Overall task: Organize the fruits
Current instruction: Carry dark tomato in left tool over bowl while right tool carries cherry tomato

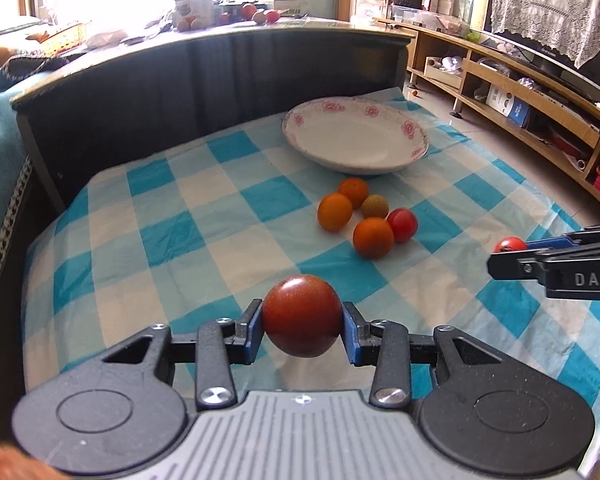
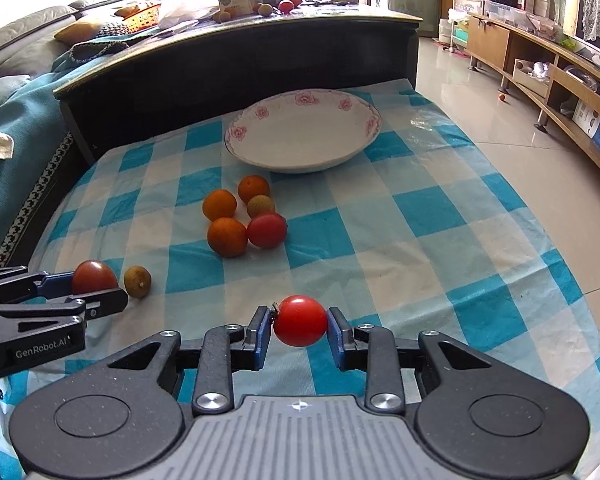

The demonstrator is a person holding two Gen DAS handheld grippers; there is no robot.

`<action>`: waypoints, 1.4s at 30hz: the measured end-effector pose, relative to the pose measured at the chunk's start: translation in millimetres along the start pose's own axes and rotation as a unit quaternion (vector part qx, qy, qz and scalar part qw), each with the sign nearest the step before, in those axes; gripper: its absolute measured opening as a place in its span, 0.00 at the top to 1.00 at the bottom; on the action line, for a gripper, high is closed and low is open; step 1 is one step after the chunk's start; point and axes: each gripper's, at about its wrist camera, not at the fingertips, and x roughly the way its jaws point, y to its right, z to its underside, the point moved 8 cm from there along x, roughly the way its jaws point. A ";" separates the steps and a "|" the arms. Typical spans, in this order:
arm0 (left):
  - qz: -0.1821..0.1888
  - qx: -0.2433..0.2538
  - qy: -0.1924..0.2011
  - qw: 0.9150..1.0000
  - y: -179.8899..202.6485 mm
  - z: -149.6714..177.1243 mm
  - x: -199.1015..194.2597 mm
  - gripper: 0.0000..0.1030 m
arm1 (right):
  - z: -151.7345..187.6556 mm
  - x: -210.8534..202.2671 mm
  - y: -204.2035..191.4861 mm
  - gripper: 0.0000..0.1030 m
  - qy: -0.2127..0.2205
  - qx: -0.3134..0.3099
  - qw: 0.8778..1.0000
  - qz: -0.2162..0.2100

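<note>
- Left wrist view: the left tongs [image 1: 302,320] are clenched on a dark red tomato [image 1: 301,320], held clear above a blue-and-white checked cloth [image 1: 160,216].
- Right wrist view: the right tongs [image 2: 299,322] are clenched on a small bright red tomato [image 2: 300,320], also held off the cloth.
- A white plate [image 2: 364,114] with pink flowers on its rim is seen empty at the far end of the table, well apart from both tongs.
- Between plate and tongs, a cluster of three oranges [image 2: 227,237], a lychee [image 2: 260,205] and another red tomato [image 2: 267,230] is left on the cloth; a brownish fruit [image 2: 137,281] lies just beside the left tongs.
- Risk, as judged: each round, smooth tomato is pinched only at its sides, so it could slip out, or be crushed if squeezed harder; a dropped one could roll off the table edge.
- A tiled floor [image 2: 460,92], low wooden shelving [image 1: 512,92] and a cluttered dark counter [image 1: 220,46] are seen beyond.
</note>
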 end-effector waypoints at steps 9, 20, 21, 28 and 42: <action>0.027 0.035 0.025 0.999 22.2 -87.9 43.3 0.54 | -73.5 24.7 3.3 0.76 0.029 -0.013 0.999 0.007; 0.031 0.032 0.023 0.999 26.4 -133.9 108.5 0.54 | -123.0 81.9 21.6 0.76 0.034 -0.011 0.999 0.032; 0.029 0.033 0.021 0.999 25.5 -134.1 111.7 0.54 | -124.5 85.4 22.6 0.76 0.032 -0.009 0.999 0.032; 0.020 0.031 0.012 0.999 17.5 -134.0 127.9 0.54 | -132.3 102.1 16.3 0.76 0.028 -0.021 0.999 0.041; 0.019 0.032 0.011 0.999 21.3 -135.5 147.1 0.54 | -133.3 123.4 26.7 0.73 0.012 -0.019 0.999 0.048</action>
